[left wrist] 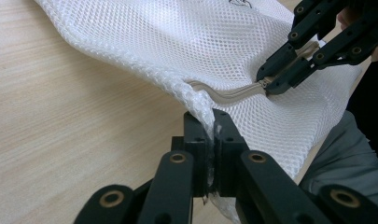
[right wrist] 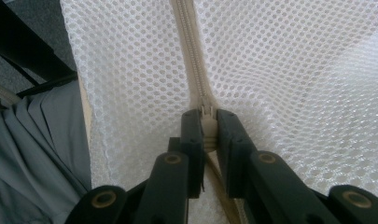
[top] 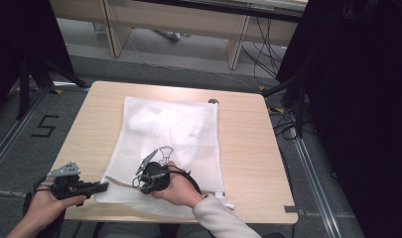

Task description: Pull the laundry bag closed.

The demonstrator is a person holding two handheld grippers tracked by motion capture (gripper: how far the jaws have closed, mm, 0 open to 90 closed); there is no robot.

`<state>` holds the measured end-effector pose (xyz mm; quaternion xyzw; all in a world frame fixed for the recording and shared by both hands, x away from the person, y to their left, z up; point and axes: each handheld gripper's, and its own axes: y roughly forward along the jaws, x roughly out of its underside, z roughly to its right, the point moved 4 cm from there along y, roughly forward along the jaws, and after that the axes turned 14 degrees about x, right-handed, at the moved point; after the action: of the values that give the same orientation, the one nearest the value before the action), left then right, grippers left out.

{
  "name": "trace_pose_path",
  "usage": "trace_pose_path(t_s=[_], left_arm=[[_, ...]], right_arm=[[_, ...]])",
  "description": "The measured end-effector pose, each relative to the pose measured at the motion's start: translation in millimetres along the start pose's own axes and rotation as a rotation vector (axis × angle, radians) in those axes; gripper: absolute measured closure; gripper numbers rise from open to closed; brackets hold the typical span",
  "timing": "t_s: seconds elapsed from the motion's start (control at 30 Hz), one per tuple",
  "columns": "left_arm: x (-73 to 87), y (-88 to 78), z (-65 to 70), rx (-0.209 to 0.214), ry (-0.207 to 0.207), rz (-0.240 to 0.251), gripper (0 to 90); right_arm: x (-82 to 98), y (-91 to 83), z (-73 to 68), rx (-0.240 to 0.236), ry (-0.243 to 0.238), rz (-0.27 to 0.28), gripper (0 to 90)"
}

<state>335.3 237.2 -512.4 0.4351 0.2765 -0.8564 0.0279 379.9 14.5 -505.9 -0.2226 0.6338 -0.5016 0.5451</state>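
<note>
A white mesh zip-up laundry bag point(top: 171, 144) is laid flat on the light wooden table point(top: 248, 148), its near edge toward the person. The bag's corner is clamped between the closed jaws of the left gripper point(left wrist: 210, 135). The beige zipper pull point(right wrist: 207, 127) on the beige zipper point(right wrist: 189, 42) is pinched by the right gripper point(right wrist: 208, 133), held near the bag's near edge.

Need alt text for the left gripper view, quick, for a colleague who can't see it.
The left gripper is clamped on the corner of a white mesh laundry bag lying on a wooden table. Farther off, the right gripper pinches the bag's beige zipper.
</note>
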Motion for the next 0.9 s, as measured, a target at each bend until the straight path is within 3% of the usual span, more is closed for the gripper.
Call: trace_pose_path(t_s=[0.07, 0.13, 0.6, 0.9], left_arm=[[0.0, -0.1, -0.1, 0.001, -0.001, 0.001, 85.4], [0.0, 0.0, -0.1, 0.001, 0.000, 0.000, 85.4], [0.2, -0.1, -0.1, -0.002, -0.003, 0.001, 85.4], [0.2, -0.4, -0.1, -0.002, -0.005, 0.000, 85.5]], right_arm=[[0.3, -0.5, -0.2, 0.003, 0.005, -0.004, 82.3], [1.6, -1.2, 3.5, 0.019, -0.024, -0.004, 82.4], [6.1, -3.3, 4.4, 0.010, 0.012, -0.012, 82.3], [6.5, -4.0, 5.8, 0.019, -0.005, -0.014, 82.3]])
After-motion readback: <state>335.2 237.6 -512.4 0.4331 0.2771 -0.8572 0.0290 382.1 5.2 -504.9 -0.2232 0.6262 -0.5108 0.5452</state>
